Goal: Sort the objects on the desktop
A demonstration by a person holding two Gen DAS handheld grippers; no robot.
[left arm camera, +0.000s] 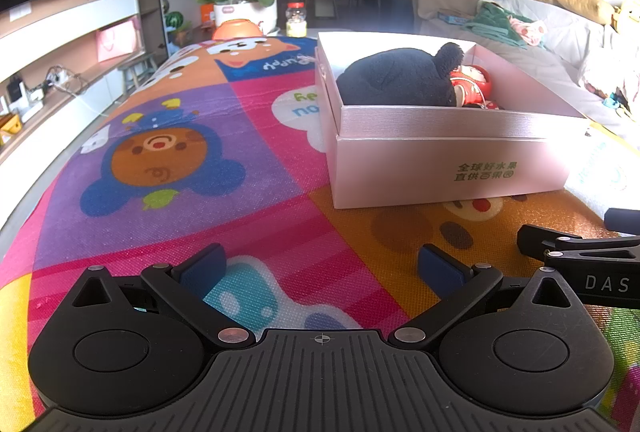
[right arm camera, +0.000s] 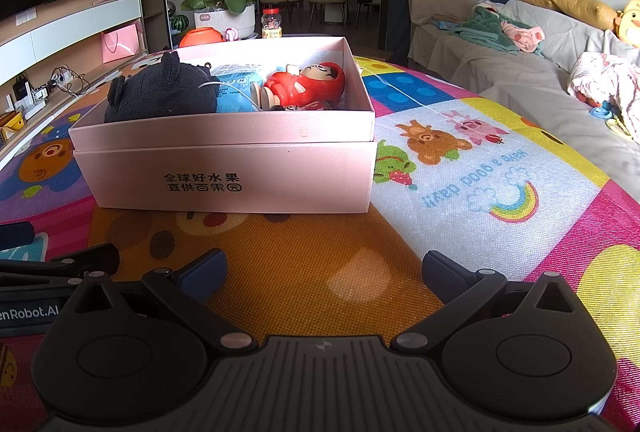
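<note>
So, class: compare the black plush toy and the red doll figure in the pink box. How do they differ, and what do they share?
The black plush toy is soft and fuzzy; the red doll figure is hard and glossy. The plush is plain black and bulkier; the doll is bright red with a painted face and smaller. Both lie inside the pink box, at opposite ends.

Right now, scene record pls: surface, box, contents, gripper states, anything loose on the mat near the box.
surface: colourful cartoon mat
container: pink box, lid off, sitting on the mat
contents: black plush at one end, blue packet in the middle, red figure toy at the other end
left gripper: open, holding nothing, low over the mat
right gripper: open, holding nothing, beside the left one
loose items near box: none visible
</note>
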